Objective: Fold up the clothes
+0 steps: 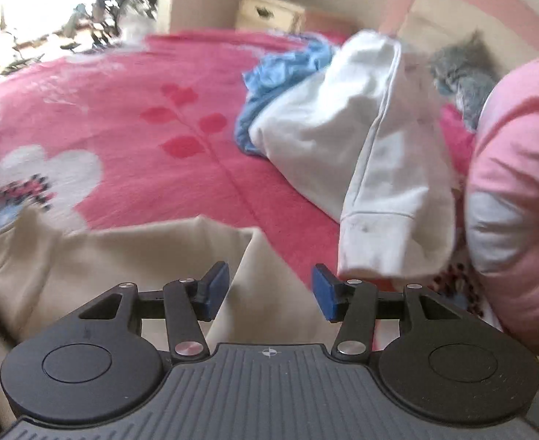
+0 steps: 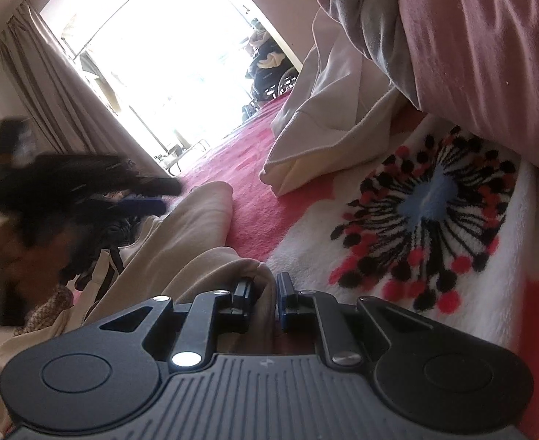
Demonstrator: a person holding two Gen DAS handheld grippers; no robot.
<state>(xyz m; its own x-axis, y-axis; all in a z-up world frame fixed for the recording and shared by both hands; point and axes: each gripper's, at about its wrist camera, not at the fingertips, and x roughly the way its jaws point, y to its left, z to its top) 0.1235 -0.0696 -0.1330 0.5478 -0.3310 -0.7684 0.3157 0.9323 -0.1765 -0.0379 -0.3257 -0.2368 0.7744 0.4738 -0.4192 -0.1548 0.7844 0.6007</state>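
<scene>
Bright window [image 2: 167,55], beige curtain [image 2: 49,84], cream nightstand [image 1: 269,13].

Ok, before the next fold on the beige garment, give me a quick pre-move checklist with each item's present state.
1. Right gripper pinching the beige garment: ok, a fold sits between the shut jaws.
2. Left gripper free: ok, jaws apart, nothing between them.
3. Left gripper over the beige garment: ok.
4. White garment clear of the work area: not ok, its cuff hangs close.
5. Beige garment lying flat: cannot tell.
</scene>
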